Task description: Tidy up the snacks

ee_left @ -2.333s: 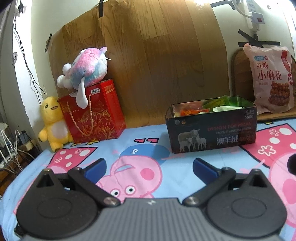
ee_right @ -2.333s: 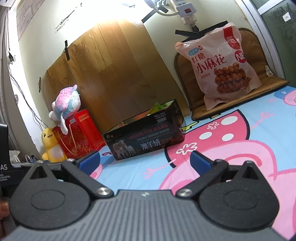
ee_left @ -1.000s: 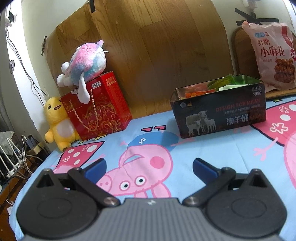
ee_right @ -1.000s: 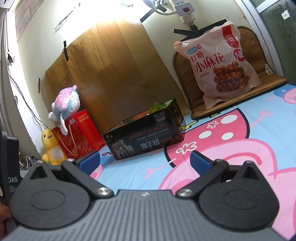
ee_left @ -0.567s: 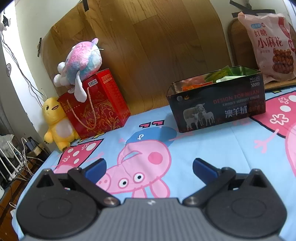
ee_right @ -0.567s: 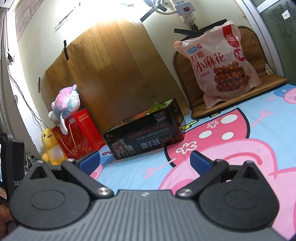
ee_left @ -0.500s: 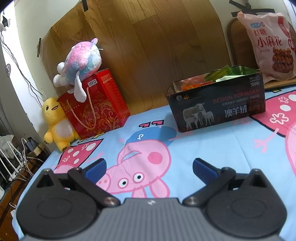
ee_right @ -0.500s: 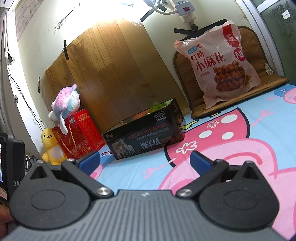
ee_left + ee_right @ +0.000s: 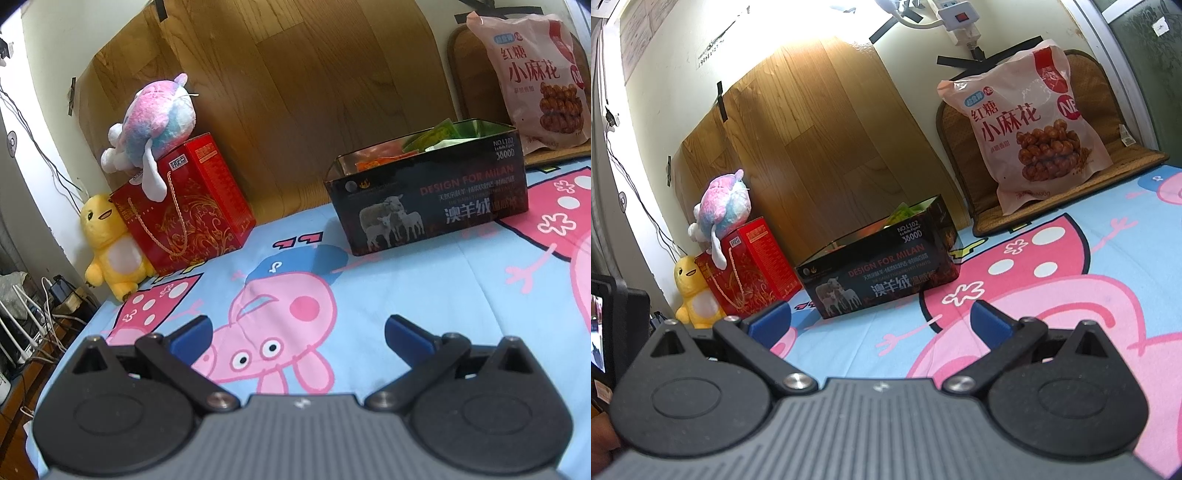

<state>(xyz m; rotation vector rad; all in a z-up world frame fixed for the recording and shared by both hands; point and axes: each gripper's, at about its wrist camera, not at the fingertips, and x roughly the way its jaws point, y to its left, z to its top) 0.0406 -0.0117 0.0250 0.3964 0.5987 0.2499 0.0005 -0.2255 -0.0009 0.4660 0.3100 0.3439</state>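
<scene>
Toward the back of the cartoon-print sheet (image 9: pixel 406 295), near the wood-grain panel, stands the open black box (image 9: pixel 428 199), already holding several snack packets (image 9: pixel 380 160) in orange, red and green; exactly how many is hard to tell from this low angle. Well apart to its right, the big pink snack bag (image 9: pixel 1030 122) leans upright on a brown cushion (image 9: pixel 1082 155) against the wall. Both the left gripper (image 9: pixel 295 330) and the right gripper (image 9: pixel 881 319) hover low over the sheet, short of the box, jaws released and holding nothing.

No loose snack lies on the visible cloth, so the step in hand looks like an approach, or a pause between picks. The likely remaining item is the pink bag, nearer the right gripper. Taking it would call for a reach forward and right, then a pinch on the bag's crinkled edge rather than its bulging middle, before carrying it toward the box, which may be too shallow for it.
</scene>
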